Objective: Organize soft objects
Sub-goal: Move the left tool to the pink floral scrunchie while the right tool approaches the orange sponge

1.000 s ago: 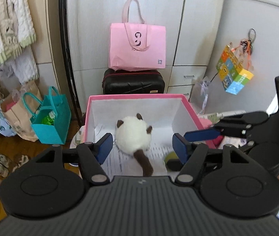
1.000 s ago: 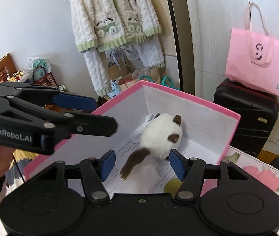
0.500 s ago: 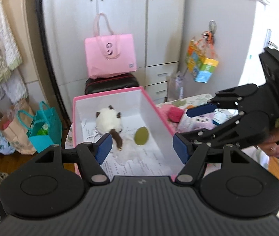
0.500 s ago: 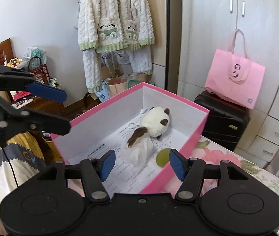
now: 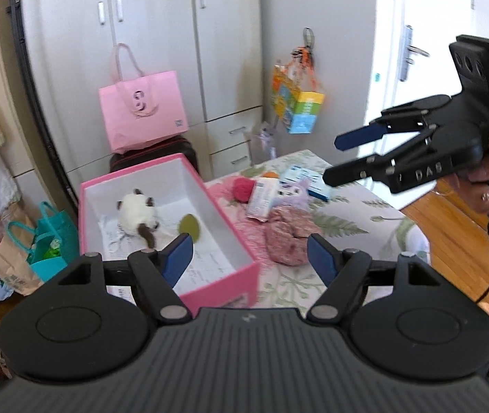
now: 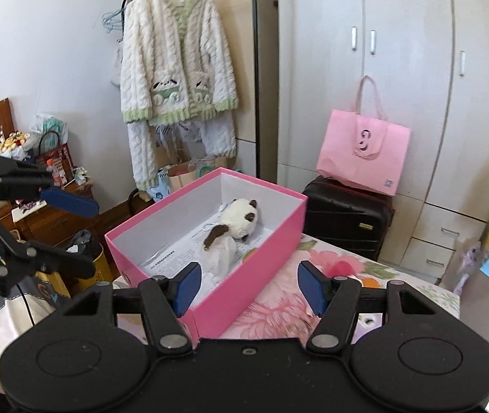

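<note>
Pink box (image 5: 210,203): matt card walls, white inside, floor lined with printed paper. Plush cat (image 5: 137,211): fuzzy white pile with brown patches. Pink cloth bundle (image 5: 285,239): soft, mottled fabric. Red ball (image 5: 243,188): woolly surface. Tablecloth (image 5: 354,213): smooth printed cloth. Left gripper (image 5: 249,263) and right gripper (image 6: 249,287): matt black plastic bodies, blue rubbery pads, small metal pivot pins. Cardigan (image 6: 175,69): chunky cable knit. Pink bag (image 6: 365,151): smooth paper. Suitcase (image 6: 347,216): glossy black shell. Wardrobe (image 6: 399,69): smooth pale panels, metal handles.

"DAS" on right tongs (image 5: 342,158) body; other print illegible.
</note>
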{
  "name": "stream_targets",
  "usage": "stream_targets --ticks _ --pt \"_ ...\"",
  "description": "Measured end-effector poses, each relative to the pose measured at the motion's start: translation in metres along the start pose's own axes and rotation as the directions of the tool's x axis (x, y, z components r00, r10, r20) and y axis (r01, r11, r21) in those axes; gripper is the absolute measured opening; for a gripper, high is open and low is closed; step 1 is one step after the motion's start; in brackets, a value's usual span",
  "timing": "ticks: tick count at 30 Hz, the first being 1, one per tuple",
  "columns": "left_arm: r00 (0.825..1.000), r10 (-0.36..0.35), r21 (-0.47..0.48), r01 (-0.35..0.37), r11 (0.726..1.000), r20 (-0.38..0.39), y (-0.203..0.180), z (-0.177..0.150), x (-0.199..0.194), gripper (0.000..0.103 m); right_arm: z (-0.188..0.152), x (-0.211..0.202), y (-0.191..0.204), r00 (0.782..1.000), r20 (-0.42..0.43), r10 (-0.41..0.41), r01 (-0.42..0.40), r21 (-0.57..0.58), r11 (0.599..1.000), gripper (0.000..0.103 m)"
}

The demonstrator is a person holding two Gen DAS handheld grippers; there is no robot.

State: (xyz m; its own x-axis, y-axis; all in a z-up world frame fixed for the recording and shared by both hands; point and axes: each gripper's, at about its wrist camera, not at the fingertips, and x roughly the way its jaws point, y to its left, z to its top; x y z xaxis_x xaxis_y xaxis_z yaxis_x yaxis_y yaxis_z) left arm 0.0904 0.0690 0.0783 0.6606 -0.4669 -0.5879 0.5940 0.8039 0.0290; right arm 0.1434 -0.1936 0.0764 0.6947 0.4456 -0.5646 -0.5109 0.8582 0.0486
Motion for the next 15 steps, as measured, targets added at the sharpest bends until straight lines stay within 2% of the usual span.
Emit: stream_targets --ticks 7,15 --pt "0.998 -0.051 0.066 0.052 0.996 -0.028 -0.034 -0.006 0.011 0.075 -0.026 -0.025 -0.02 0.999 0.026 -0.027 0.026 0.051 0.998 0.068" --pt "0.988 -0.133 0.073 0.138 0.988 -0.076 -0.057 -0.008 0.043 0.076 -0.055 -0.032 -0.044 0.999 0.037 -0.023 0.019 0.096 0.995 0.068"
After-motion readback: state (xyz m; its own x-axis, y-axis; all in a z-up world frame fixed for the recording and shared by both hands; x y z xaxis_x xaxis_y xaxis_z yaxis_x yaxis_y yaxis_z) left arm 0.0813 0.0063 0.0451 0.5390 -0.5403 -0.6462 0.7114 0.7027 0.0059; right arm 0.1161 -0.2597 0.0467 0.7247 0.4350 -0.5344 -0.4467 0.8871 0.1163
